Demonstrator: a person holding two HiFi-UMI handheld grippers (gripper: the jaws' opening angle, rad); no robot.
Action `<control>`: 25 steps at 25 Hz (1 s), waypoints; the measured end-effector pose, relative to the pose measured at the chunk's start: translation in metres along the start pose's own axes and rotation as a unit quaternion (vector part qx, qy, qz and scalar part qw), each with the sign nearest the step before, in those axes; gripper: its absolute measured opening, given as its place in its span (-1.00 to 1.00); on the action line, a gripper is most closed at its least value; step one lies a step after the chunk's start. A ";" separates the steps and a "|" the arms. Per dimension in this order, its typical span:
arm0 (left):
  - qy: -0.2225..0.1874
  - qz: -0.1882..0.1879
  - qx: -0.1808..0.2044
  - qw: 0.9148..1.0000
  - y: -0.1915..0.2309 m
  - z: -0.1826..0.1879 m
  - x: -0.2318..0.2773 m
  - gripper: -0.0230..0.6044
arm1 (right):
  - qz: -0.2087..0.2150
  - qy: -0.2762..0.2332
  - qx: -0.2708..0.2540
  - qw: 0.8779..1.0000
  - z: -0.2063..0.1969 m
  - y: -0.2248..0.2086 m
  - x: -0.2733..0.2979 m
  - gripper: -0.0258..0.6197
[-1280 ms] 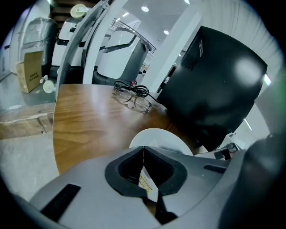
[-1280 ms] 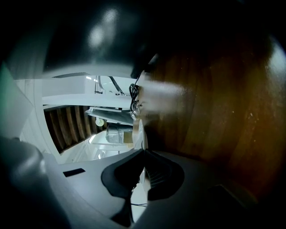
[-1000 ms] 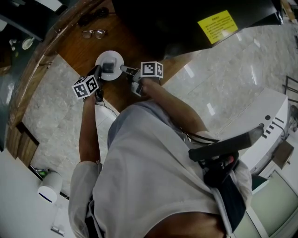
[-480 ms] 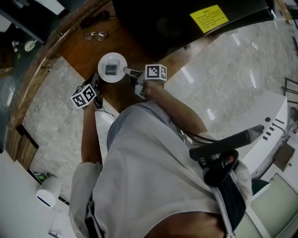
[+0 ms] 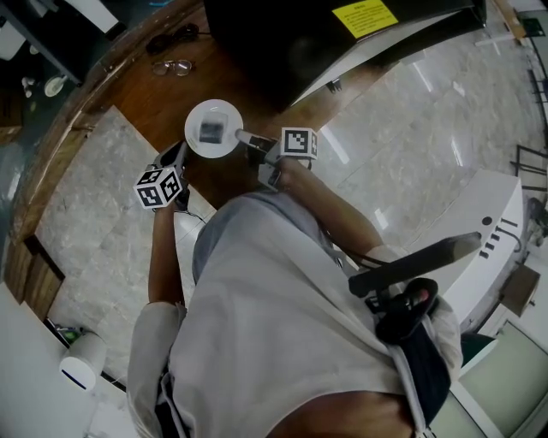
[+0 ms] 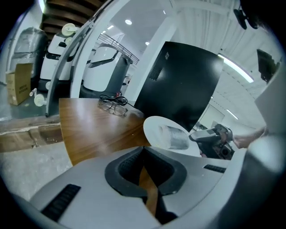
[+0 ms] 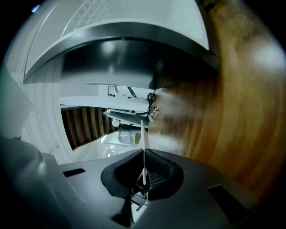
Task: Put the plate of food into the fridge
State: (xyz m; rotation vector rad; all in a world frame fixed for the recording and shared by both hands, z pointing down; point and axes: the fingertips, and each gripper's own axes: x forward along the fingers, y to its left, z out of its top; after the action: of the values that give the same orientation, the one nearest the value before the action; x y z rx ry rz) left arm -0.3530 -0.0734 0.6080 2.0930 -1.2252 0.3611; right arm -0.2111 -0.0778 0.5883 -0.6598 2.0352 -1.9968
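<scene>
A white plate (image 5: 199, 144) carries a lump of food wrapped in clear film (image 5: 211, 130). In the head view it hangs over the brown wooden table (image 5: 145, 98), close to the black fridge (image 5: 282, 43). My right gripper (image 5: 246, 137) is shut on the plate's right rim. The right gripper view shows that rim edge-on (image 7: 144, 134) between the jaws of my right gripper (image 7: 144, 153). My left gripper (image 5: 181, 156) sits below and left of the plate, apart from it. Its jaws (image 6: 143, 150) are shut on nothing. From there the plate (image 6: 156, 127), the food (image 6: 175, 137) and the right gripper (image 6: 203, 136) show ahead.
A pair of glasses (image 5: 174, 66) and a dark cable (image 5: 175, 34) lie on the table farther back; the glasses (image 6: 114, 107) also show in the left gripper view. The fridge has a yellow label (image 5: 364, 17). Marble floor (image 5: 411, 128) lies to the right.
The right gripper has carried the plate farther from the person, toward the fridge. The left gripper, at the plate's left rim a second ago, has drawn back and now trails behind.
</scene>
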 end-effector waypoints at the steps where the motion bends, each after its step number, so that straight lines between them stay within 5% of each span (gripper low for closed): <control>1: -0.004 -0.009 0.006 1.000 -0.009 0.001 -0.002 -0.87 | 0.001 -0.006 0.004 1.000 -0.003 0.003 -0.008 -0.85; 10: -0.036 -0.085 0.042 0.995 -0.087 0.012 -0.015 -0.87 | 0.024 -0.048 -0.017 0.998 -0.009 0.045 -0.075 -0.85; 25: -0.074 -0.158 0.131 0.976 -0.195 0.032 -0.027 -0.87 | 0.060 -0.104 -0.003 0.993 -0.012 0.092 -0.164 -0.85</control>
State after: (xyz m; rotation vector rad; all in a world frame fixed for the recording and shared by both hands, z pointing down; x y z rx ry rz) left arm -0.2050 -0.0130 0.4894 2.5360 -0.9412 0.2348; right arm -0.0884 0.0058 0.4723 -0.6980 1.9108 -1.7768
